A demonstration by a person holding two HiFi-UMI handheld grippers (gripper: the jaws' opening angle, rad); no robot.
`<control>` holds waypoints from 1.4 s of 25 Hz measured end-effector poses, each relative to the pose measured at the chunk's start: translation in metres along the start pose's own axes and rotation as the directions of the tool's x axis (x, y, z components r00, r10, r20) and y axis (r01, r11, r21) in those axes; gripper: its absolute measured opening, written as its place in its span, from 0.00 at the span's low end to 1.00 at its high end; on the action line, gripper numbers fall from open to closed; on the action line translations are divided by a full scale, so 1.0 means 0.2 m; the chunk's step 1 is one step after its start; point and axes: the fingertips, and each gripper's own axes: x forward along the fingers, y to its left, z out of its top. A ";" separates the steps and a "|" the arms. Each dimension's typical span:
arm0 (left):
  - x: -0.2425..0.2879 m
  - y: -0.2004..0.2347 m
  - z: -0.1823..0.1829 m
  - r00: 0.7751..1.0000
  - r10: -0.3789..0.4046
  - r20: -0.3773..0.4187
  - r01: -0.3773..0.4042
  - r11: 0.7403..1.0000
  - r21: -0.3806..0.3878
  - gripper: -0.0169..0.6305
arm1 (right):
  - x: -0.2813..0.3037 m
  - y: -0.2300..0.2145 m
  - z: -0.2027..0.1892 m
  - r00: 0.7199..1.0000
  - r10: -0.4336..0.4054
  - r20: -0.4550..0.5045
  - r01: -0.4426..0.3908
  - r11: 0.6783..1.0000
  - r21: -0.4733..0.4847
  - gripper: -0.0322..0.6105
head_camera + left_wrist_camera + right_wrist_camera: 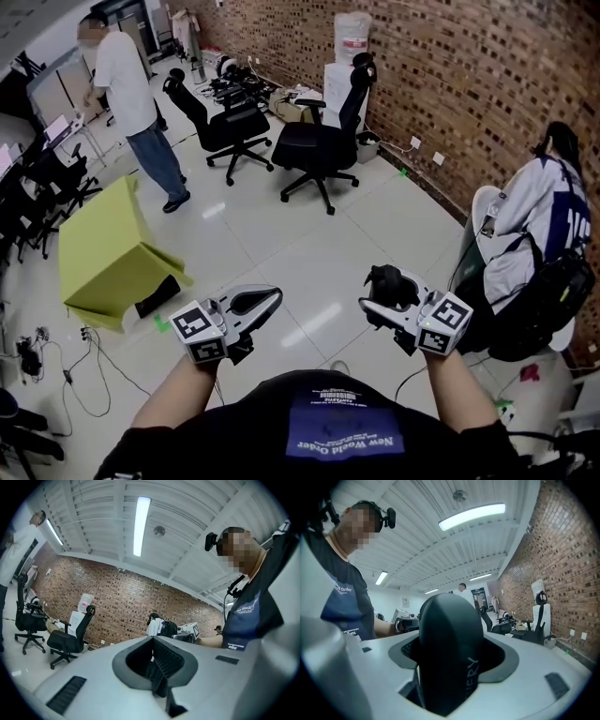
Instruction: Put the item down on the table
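Observation:
A black rounded item [449, 639] with pale lettering on its side sits upright between the jaws of my right gripper [386, 302], which is shut on it. In the head view the black item [390, 280] hangs at waist height over the white floor, right of centre. My left gripper [251, 305] is level with it on the left, about a hand's width away. In the left gripper view its ribbed pads [165, 660] meet with nothing between them. Both gripper views tilt up at the ceiling and the brick wall. No table top shows under either gripper.
A yellow-green tilted box or table [108, 248] stands at the left. Two black office chairs [319, 141] stand ahead by the brick wall. A person [131, 98] stands at the far left. Another person [539, 225] sits close by on the right. Cables [56, 366] lie on the floor at left.

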 end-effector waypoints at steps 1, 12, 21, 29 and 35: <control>0.07 0.04 0.00 1.000 0.019 0.008 -0.019 1.000 0.003 0.03 | 0.00 -0.10 0.00 1.000 0.017 -0.005 -0.017 1.000 -0.002 0.55; 0.65 0.32 0.18 0.987 0.131 0.097 -0.129 0.991 -0.031 0.03 | 0.07 -0.85 0.15 0.987 0.153 -0.049 -0.154 0.988 -0.015 0.55; 0.73 0.79 0.25 0.984 0.160 0.084 -0.159 0.987 -0.015 0.03 | 0.46 -1.14 0.26 0.978 0.198 -0.071 -0.201 0.978 -0.046 0.55; 0.69 1.46 0.46 0.987 0.128 0.095 -0.127 0.992 -0.017 0.03 | 1.04 -1.46 0.44 0.981 0.183 -0.059 -0.187 0.980 -0.068 0.55; 0.52 1.93 0.62 0.987 0.131 0.098 -0.130 0.991 -0.010 0.03 | 1.61 -1.58 0.54 0.975 0.216 -0.055 -0.220 0.973 -0.072 0.55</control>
